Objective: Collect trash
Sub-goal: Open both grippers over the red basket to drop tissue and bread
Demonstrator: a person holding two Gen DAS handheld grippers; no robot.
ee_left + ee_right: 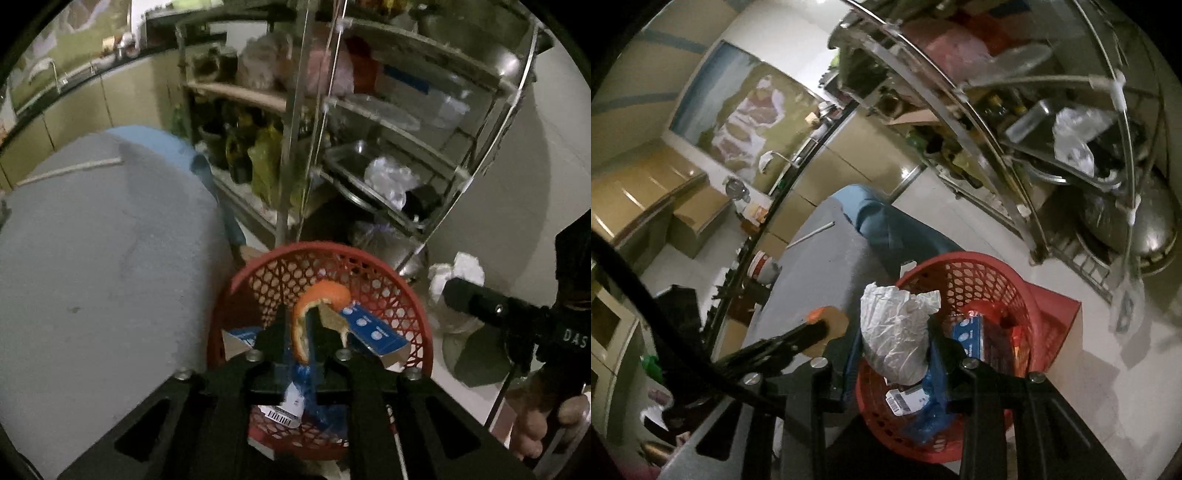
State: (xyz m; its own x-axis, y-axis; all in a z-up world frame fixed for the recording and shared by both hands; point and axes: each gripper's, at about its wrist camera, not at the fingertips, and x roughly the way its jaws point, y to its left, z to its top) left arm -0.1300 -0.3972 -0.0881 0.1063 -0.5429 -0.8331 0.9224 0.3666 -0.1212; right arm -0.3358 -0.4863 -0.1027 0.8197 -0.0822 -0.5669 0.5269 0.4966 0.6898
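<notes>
My left gripper is shut on an orange peel and holds it over the red mesh basket. The basket holds a blue carton and a blue wrapper with a barcode label. My right gripper is shut on a crumpled white paper wad just above the basket's near rim. The right gripper and its wad also show in the left wrist view. The left gripper with the peel shows in the right wrist view.
A grey round table with a chopstick-like stick lies left of the basket. A steel shelf rack full of bags and pans stands behind it. A blue stool sits between table and basket. Pale floor lies at right.
</notes>
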